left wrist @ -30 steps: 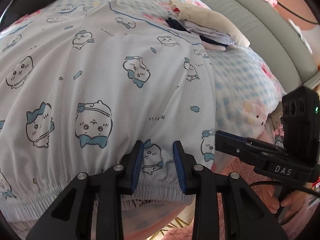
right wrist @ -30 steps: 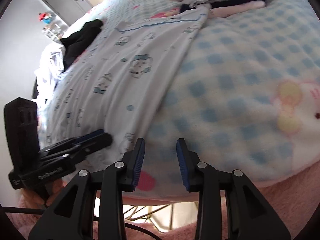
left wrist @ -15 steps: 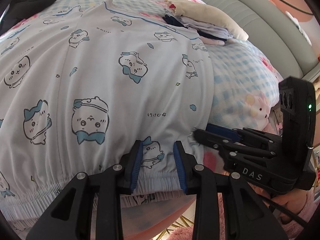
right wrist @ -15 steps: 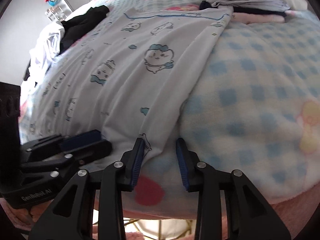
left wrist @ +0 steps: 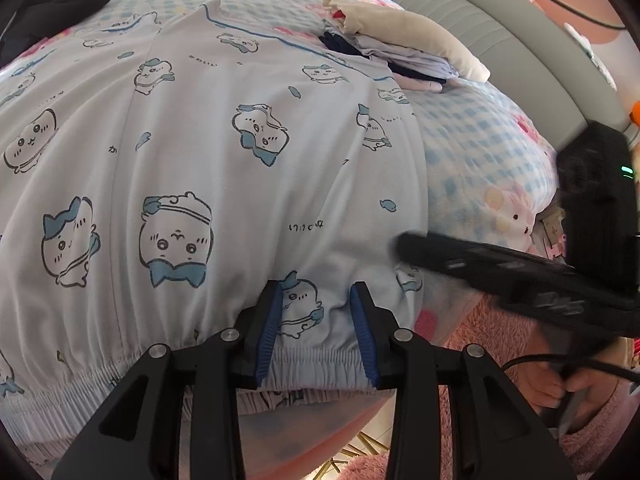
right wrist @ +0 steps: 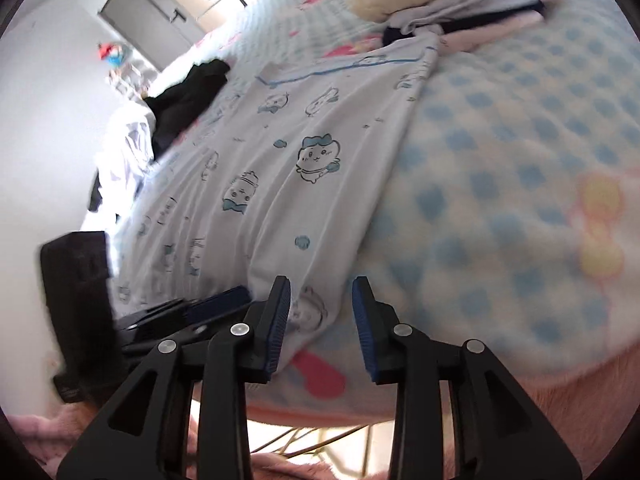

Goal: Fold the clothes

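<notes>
Pale blue pyjama trousers (left wrist: 224, 168) printed with cartoon animals lie flat on the bed, elastic waistband (left wrist: 120, 368) at the near edge. My left gripper (left wrist: 316, 300) stands open over that waistband, fabric showing between its blue pads. In the right wrist view the same trousers (right wrist: 280, 168) stretch away to the left. My right gripper (right wrist: 322, 300) is open at the garment's near right corner (right wrist: 312, 312), which lies between the fingers. The right gripper (left wrist: 408, 246) also shows blurred in the left wrist view, its tip at that corner.
A stack of folded clothes (left wrist: 404, 52) under a cream item sits at the far right of the bed. A black garment (right wrist: 188, 96) and white cloth (right wrist: 124, 148) lie far left. The blue checked blanket (right wrist: 520, 160) covers the bed; a grey headboard (left wrist: 500, 40) runs behind.
The right gripper has swung in toward the trousers' near right corner, so the corner now sits between its fingers. The left gripper has held its place at the waistband.
</notes>
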Tool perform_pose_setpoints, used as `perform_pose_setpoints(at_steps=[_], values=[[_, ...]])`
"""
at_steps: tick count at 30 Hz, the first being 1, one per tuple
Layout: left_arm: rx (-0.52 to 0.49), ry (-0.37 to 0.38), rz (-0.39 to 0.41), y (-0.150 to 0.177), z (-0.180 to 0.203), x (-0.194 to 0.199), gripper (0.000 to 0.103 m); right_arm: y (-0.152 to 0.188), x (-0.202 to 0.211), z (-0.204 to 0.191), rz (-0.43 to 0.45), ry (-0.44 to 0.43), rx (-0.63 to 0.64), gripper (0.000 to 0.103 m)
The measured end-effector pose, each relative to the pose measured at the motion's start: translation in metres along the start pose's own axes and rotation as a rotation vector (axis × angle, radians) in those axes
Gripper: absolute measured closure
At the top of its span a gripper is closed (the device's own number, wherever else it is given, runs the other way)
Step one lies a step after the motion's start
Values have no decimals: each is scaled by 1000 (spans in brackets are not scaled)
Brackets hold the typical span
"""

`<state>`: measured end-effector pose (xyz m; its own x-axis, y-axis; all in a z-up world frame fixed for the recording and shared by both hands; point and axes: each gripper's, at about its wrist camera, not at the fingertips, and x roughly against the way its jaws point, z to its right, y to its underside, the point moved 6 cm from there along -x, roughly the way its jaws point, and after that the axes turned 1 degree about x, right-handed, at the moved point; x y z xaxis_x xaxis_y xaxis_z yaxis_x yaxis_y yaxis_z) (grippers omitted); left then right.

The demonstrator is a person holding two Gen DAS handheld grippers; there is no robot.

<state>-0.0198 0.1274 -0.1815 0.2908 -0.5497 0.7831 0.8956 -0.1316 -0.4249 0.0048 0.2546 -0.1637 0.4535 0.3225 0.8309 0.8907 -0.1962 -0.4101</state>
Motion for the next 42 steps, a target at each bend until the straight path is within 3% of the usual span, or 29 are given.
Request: perform_pose_setpoints(at_steps=[2, 7, 13, 15, 20, 22, 24, 27, 30, 32, 34, 37, 39, 42], values=[[-1, -1, -3, 1, -1, 0, 66, 1, -17, -1, -45, 62, 31, 73], [0, 10, -8, 0, -2, -2, 66, 15, -13, 9, -40, 169, 74, 78], [-21, 22, -10, 2, -1, 2, 65, 20, 3, 14, -32, 208, 55, 78], [-47, 22, -22, 5, 2, 10, 65, 21, 11, 15, -5, 158, 48, 75], [-77, 60, -43, 24, 9, 23, 65, 21, 19, 5, -14, -196, -86, 57], [-56, 95, -67, 31, 7, 23, 65, 28, 3, 4, -65, -126, -56, 57], [-36, 115, -83, 35, 5, 26, 65, 36, -12, 3, -117, -45, -25, 64], [-7, 77, 18, 21, -7, 53, 65, 34, -5, 5, -98, -48, -32, 64], [46, -16, 119, 8, -31, 77, 65, 35, -7, -8, -91, -131, -24, 59], [104, -57, 144, 7, -51, 84, 65, 35, -8, -16, -87, -189, -18, 48], [175, -84, 118, 13, -70, 83, 65, 36, -10, -25, -82, -247, -13, 48], [254, -63, 82, 29, -86, 85, 66, 46, -23, -14, -134, -124, -11, 75], [286, -22, 91, 42, -90, 94, 66, 50, -17, -13, -125, -70, 42, 80], [327, -24, 198, 44, -100, 122, 66, 54, -11, -9, -133, -53, 51, 81]])
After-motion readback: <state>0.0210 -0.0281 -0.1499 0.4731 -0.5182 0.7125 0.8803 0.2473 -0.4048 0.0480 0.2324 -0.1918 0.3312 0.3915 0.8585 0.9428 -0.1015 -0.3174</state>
